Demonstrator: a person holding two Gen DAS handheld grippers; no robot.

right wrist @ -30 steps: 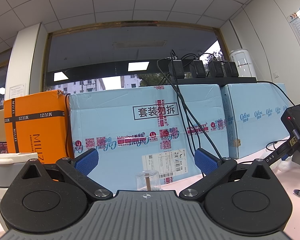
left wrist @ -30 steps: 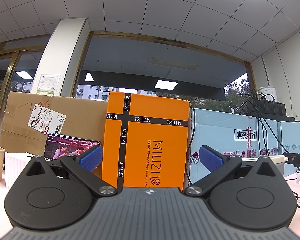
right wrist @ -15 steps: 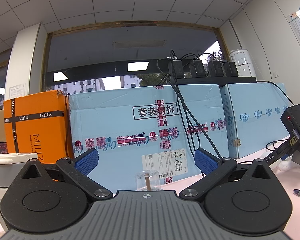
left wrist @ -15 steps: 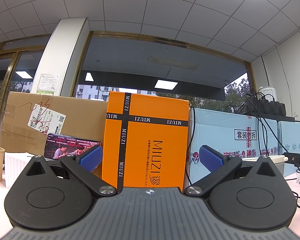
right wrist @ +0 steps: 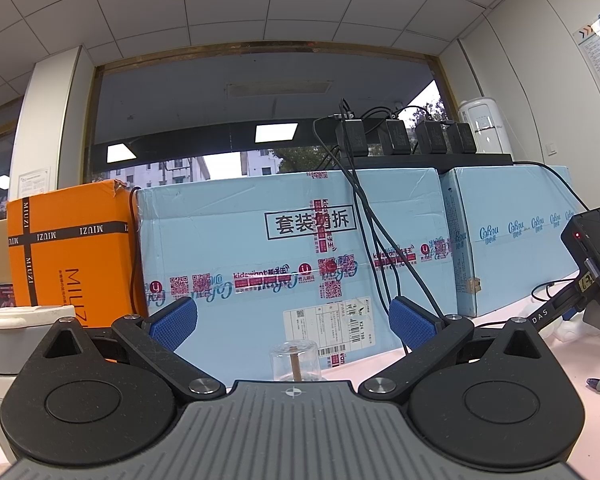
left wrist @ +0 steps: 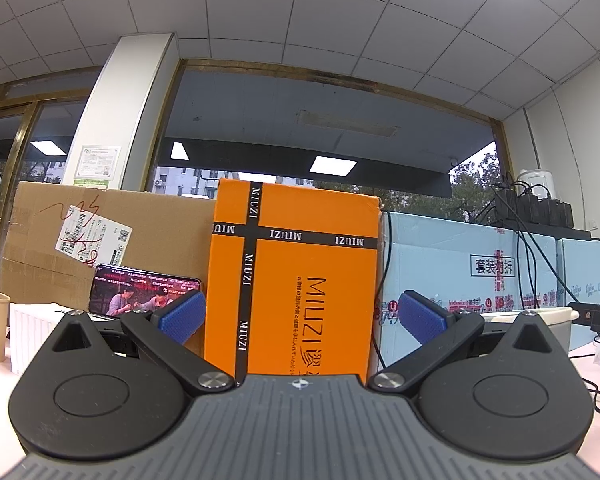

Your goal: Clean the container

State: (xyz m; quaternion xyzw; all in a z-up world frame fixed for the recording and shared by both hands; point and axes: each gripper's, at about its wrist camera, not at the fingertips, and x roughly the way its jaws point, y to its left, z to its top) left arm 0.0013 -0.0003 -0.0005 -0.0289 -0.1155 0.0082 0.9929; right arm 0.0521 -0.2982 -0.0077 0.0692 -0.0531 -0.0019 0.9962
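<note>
Cardboard boxes line the back of the pale bench [right wrist: 520,344]. One grey container [right wrist: 4,344] with a white lid stands upright, its long axis vertical, just left of the right claw [right wrist: 293,322] and right of the left claw [left wrist: 300,316]. Both claws gape wide and empty. One small clear jar [right wrist: 294,360] sits directly ahead of the right claw.

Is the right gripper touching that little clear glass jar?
Apart. The right wrist view shows the right gripper open, its blue pads standing clear of the glass jar.
</note>
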